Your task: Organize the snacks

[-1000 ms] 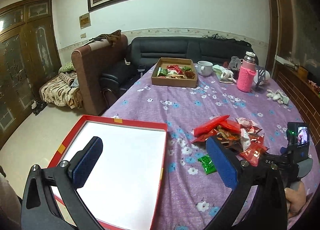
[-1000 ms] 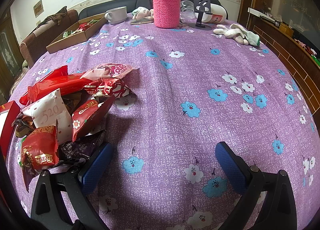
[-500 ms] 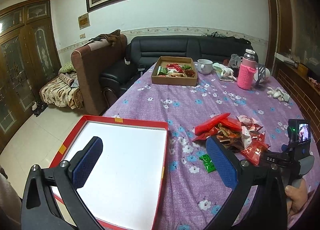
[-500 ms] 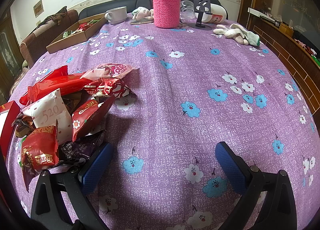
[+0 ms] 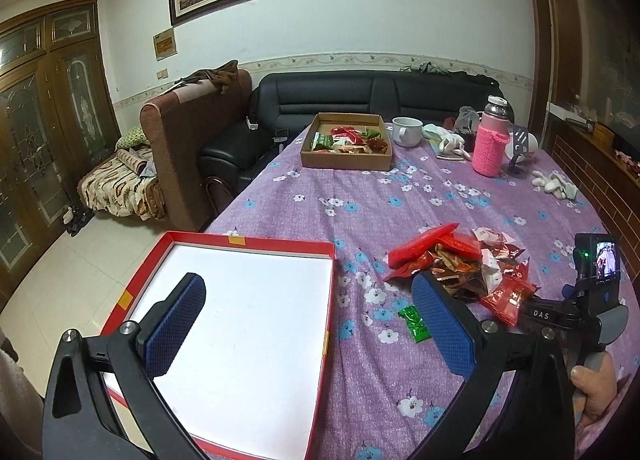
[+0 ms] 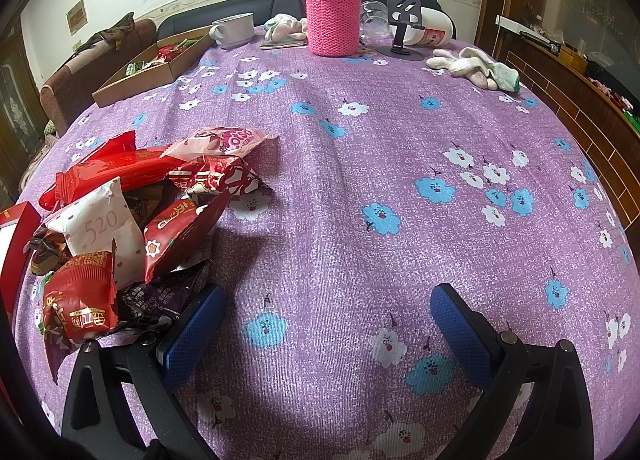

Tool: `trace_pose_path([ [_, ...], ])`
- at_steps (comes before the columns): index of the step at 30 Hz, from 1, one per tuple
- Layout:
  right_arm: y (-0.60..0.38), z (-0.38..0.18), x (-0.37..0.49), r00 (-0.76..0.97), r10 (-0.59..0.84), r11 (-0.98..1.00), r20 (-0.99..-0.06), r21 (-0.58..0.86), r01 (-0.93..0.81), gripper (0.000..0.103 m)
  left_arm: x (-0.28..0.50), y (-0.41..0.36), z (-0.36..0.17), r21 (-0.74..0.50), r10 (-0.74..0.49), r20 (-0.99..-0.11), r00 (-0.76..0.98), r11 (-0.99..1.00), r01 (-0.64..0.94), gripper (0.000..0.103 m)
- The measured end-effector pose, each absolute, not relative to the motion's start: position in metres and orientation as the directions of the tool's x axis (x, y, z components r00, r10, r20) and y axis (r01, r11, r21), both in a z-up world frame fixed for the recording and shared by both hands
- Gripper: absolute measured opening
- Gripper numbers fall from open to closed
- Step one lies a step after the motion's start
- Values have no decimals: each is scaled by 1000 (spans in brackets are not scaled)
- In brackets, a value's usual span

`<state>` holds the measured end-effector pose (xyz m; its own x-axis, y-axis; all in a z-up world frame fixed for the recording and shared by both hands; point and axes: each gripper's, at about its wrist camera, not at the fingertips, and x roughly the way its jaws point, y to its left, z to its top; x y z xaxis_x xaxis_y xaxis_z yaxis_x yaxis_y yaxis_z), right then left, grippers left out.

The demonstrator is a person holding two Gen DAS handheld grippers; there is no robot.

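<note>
Both tongs are held wide apart and nothing is gripped. The left gripper (image 5: 308,324) is hung over the near left corner of the table, one blue pad above the white floor of the red-rimmed box (image 5: 256,250) and the other above the purple flowered cloth (image 6: 400,163) beside it; neither pad is seen to touch anything. The right gripper (image 6: 324,324) is kept low over bare cloth near the table's front edge, its left pad just beside a dark purple packet (image 6: 160,296) at the foot of the snack pile (image 6: 132,211); whether contact is made cannot be told.

The pile is heaped near the front edge, just to the right of the box, and one small green packet (image 5: 416,323) is left lying apart between them. The box is set empty and open at the corner, likely so that packets can be carried across in a short reach. At the far edge a brown cardboard tray (image 5: 346,160) is already stocked with sorted packets, beside a white cup (image 5: 407,131) and a pink knit-covered flask (image 6: 333,15). The sorting into the red box is judged not yet begun.
</note>
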<state>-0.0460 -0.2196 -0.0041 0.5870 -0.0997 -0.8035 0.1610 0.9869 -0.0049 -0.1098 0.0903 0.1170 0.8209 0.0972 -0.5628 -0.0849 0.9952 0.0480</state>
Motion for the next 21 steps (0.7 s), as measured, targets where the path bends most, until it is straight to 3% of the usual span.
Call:
trace_pose_path([
  [21,-220,-4,-46,587,-100,987,-803,-5,161,103,-111,94,117,51,105,-562,820,994,-92,103],
])
